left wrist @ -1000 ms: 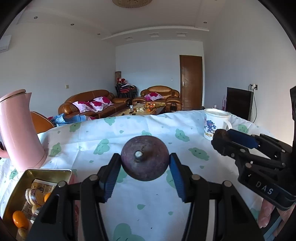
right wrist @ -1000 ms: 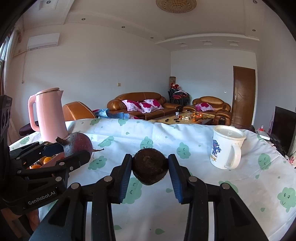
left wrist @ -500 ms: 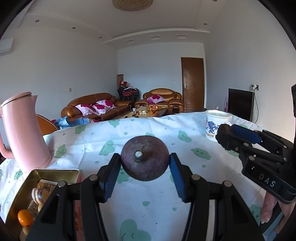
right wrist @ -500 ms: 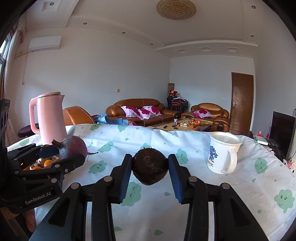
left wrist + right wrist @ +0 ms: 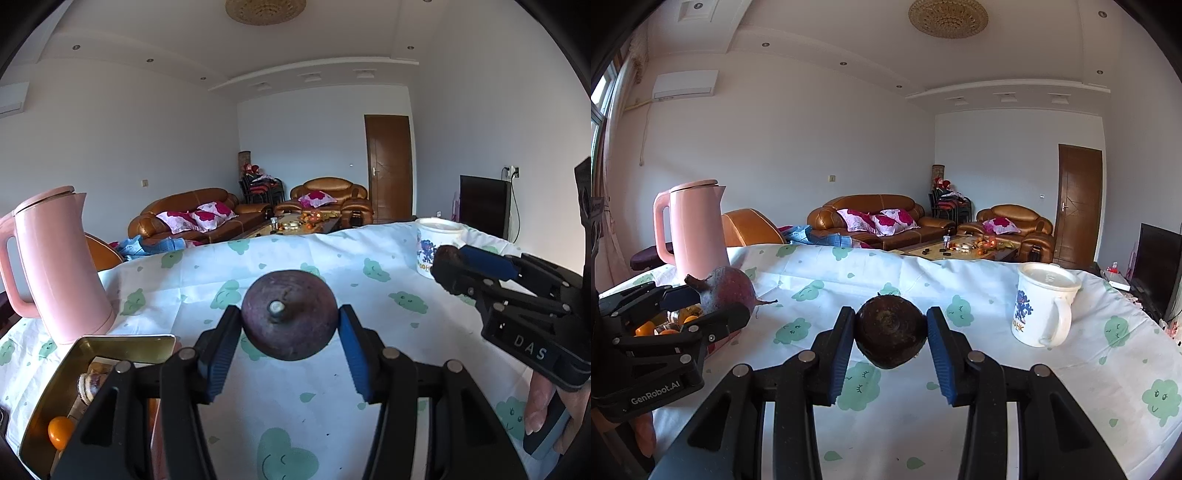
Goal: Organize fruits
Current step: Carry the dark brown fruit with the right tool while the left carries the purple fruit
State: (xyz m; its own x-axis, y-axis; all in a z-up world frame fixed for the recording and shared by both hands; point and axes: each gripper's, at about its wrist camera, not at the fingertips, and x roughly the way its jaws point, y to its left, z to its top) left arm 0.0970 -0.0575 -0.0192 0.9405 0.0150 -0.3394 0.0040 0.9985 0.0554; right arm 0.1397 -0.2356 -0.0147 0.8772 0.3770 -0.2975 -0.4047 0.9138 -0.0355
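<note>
Over a table draped in a cloud-print cloth (image 5: 997,280), a person holds two grippers side by side. The left gripper (image 5: 290,341) clamps a purple beetroot (image 5: 289,314); the right gripper (image 5: 891,345) clamps a smaller dark round fruit (image 5: 890,334). A gold tin (image 5: 125,345) holding oranges (image 5: 61,432) sits at lower left. Both loads are round, so either could slip and roll off the table.

A round purple-red fruit (image 5: 289,314) with a pale stem stub facing the camera is held clear above the tablecloth. A smaller dark brown round fruit (image 5: 890,331) is likewise held above the cloth. Small orange fruits (image 5: 61,432) are seen inside a gold tin (image 5: 110,341) near the table's left edge
</note>
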